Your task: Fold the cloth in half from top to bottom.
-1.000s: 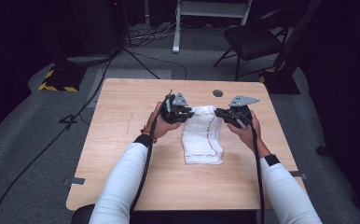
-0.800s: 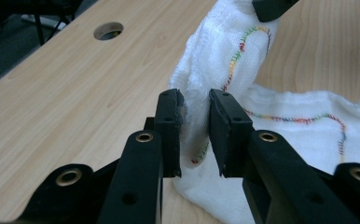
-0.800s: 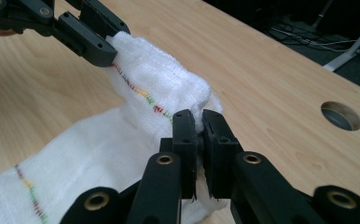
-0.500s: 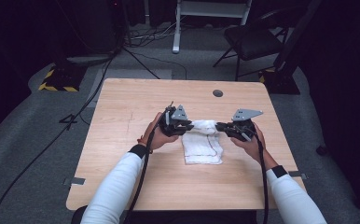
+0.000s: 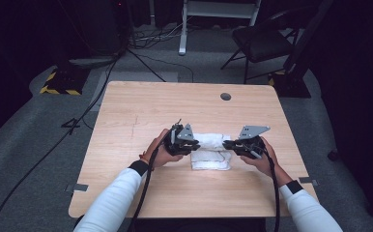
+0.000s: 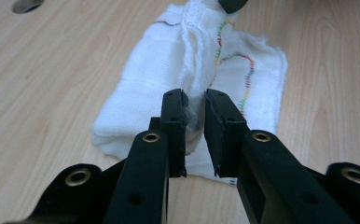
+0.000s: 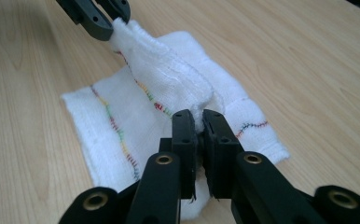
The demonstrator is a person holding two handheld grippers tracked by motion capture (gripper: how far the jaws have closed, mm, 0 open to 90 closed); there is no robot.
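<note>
White gauze-like cloth [image 5: 210, 152] with wavy lines of multicoloured stitching is lying partly folded on the pale wooden table [image 5: 141, 106], stretched between the two tools, with one raised ridge of fabric running from one pair of jaws to the other. At one end of that ridge, the left gripper [image 6: 196, 109] is pinching a bunched edge of the cloth between its black jaws, which are standing almost together with only the fabric between them; in the high view this left gripper [image 5: 190, 146] is sitting just beside the cloth's left end. At the other end, the right gripper [image 7: 197, 122] is clamping a puckered fold in the same way, its jaws nearly meeting on the cloth, and in the high view it [image 5: 229, 144] is touching the cloth's right end. Ahead of the right gripper's jaws, the flat lower layer is spreading out on the wood, and the other tool's tips are holding the far end up. Farther from both tools, a small round grey grommet hole [image 5: 225, 96] is showing in the tabletop. Beyond the table, a black folding chair [image 5: 262, 41] is standing on the grey floor.
</note>
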